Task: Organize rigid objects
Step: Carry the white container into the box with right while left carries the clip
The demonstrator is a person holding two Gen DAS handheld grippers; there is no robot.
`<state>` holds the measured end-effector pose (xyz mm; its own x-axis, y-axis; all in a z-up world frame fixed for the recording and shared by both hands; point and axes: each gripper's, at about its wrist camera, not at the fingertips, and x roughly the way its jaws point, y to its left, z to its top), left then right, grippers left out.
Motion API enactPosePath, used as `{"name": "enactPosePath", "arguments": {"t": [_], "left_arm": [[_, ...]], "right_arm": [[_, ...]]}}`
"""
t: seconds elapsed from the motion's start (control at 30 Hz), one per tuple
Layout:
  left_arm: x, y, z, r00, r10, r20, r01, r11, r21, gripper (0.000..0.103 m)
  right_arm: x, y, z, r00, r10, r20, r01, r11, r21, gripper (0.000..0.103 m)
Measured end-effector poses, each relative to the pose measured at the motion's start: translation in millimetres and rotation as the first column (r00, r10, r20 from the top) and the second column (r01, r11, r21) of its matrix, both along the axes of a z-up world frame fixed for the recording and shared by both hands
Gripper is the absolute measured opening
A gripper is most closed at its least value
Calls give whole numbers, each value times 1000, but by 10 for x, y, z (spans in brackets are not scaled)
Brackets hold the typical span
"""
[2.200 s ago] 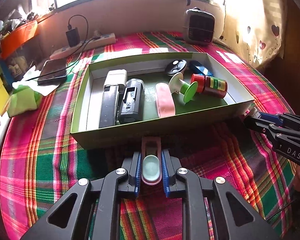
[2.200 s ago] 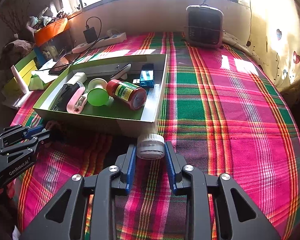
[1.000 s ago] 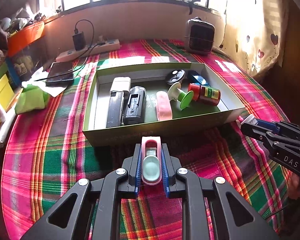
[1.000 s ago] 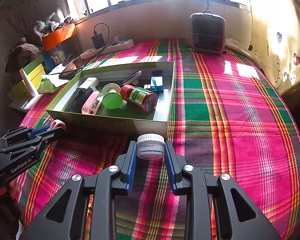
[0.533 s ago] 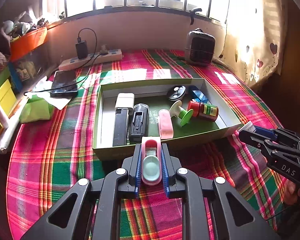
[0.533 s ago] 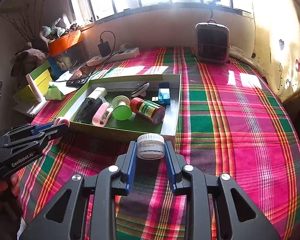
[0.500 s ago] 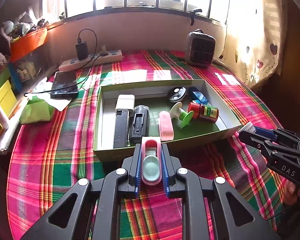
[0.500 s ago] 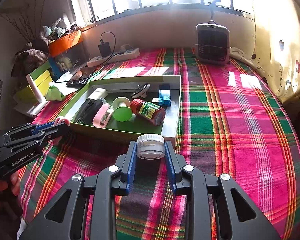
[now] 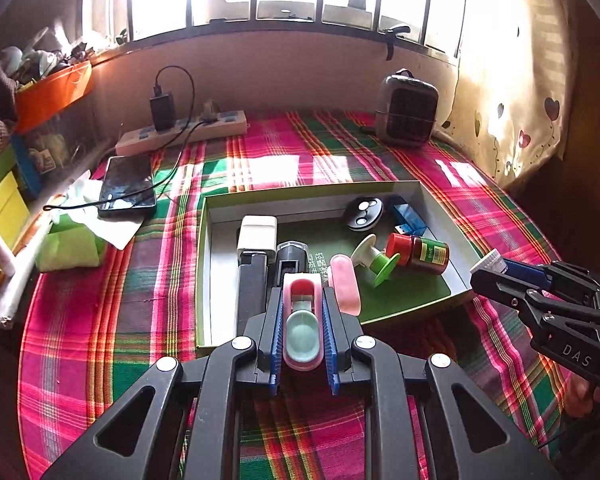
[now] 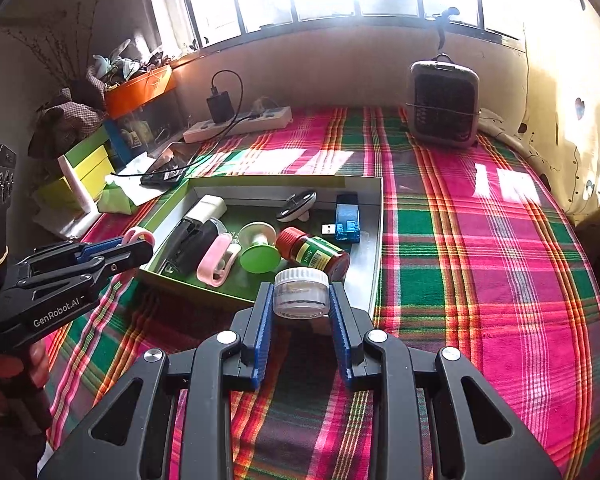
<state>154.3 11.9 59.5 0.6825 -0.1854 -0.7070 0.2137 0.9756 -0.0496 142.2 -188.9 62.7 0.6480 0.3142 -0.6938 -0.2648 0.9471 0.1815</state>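
The pink clip case (image 9: 302,322) sits clamped lengthwise in the left gripper (image 9: 302,332), its long axis running straight ahead toward the green tray (image 9: 202,264), whose near wall lies just beyond and below the fingertips. The right gripper (image 10: 301,320) is closed on a small clear jar (image 10: 301,294) with a white lid, upright, hovering off the tray's near right corner. Both hands look about equally close; I'd judge each needs a short forward carry over the wall. The right view shows the plaid desk (image 10: 480,280) bare beside the tray; the left view shows free floor by the black stapler (image 9: 252,276).
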Motion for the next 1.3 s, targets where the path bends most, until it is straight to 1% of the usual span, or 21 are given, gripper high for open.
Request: {"name": "enactPosePath", "arguments": {"t": [0.4, 0.77, 0.9, 1.3], "left_arm": [[195, -22, -29, 1000, -13, -12, 13, 1000, -16, 17], [389, -91, -62, 999, -26, -24, 25, 999, -29, 17], [459, -135, -74, 999, -34, -26, 33, 999, -22, 17], [729, -271, -141, 997, -60, -55, 58, 998, -37, 17]], "right_arm": [[202, 121, -52, 999, 31, -25, -30, 999, 17, 29], [388, 189, -171, 996, 56, -69, -54, 998, 26, 29], [434, 195, -209, 995, 62, -82, -60, 998, 28, 29], [593, 211, -322, 988, 85, -126, -82, 996, 31, 29]]}}
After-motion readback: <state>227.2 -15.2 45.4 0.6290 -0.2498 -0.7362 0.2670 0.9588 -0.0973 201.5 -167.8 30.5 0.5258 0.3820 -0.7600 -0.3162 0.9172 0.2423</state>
